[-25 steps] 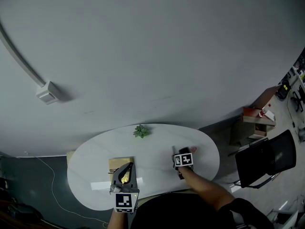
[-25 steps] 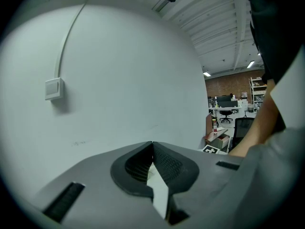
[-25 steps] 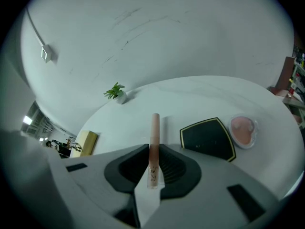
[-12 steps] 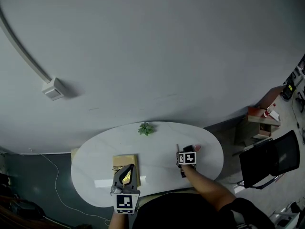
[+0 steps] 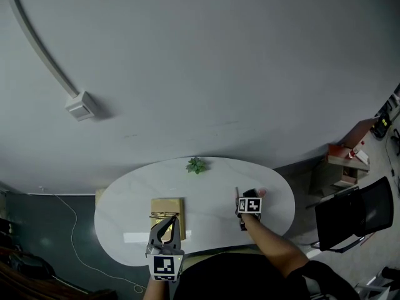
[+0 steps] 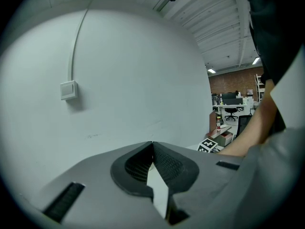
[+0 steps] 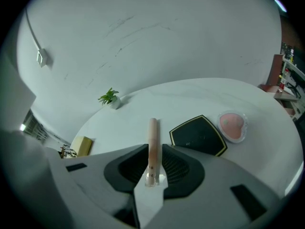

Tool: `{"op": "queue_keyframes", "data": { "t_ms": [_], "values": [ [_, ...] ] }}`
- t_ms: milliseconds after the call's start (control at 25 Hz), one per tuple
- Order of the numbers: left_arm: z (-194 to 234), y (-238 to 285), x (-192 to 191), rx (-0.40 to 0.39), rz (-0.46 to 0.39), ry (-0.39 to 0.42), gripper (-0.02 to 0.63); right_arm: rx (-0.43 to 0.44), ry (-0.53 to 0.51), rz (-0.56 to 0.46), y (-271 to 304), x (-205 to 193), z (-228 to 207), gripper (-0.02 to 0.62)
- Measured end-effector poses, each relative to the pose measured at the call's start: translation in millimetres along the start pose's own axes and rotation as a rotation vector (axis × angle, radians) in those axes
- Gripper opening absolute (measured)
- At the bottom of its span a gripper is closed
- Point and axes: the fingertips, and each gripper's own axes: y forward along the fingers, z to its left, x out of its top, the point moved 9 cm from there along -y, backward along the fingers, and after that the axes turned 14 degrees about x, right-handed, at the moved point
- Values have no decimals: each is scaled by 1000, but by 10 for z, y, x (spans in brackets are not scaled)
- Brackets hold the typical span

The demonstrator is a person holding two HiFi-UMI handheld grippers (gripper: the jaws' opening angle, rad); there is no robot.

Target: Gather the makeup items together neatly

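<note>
My right gripper (image 7: pixel 152 168) (image 5: pixel 240 200) is shut on a slim pale-pink makeup tube (image 7: pixel 152 142), which sticks out past the jaws over the white table (image 7: pixel 143 104). Just right of the tube lie a black compact with gold edging (image 7: pixel 199 136) and a pink heart-shaped case (image 7: pixel 232 126), both flat on the table; the case also shows in the head view (image 5: pixel 261 194). My left gripper (image 6: pixel 152 143) (image 5: pixel 167 218) hangs near the table's front edge by a yellow box (image 5: pixel 167 206), its jaws shut with nothing between them, pointing at the wall.
A small potted plant (image 5: pixel 197 165) (image 7: pixel 109 98) stands at the table's far edge by the grey wall. The yellow box (image 7: pixel 82 145) sits at the left with a thin wiry object beside it. A black chair (image 5: pixel 353 211) and shelving stand to the right.
The head view has shifted a little. My left gripper has drifted slightly left against the yellow box. The right gripper keeps still with the tube in it.
</note>
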Motion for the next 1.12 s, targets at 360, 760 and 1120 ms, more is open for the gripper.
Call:
{"op": "queue_keyframes", "data": {
  "t_ms": [360, 760, 1120],
  "values": [
    [-59, -311, -69, 52, -4, -27, 23, 1, -57, -8, -190, -31, 55, 84],
    [-169, -655, -61, 114, -36, -44, 23, 105, -363, -179, -924, -17, 380, 43],
    [-236, -780, -21, 131, -59, -55, 23, 189, -610, -312, -1785, -22, 734, 28]
  ]
}}
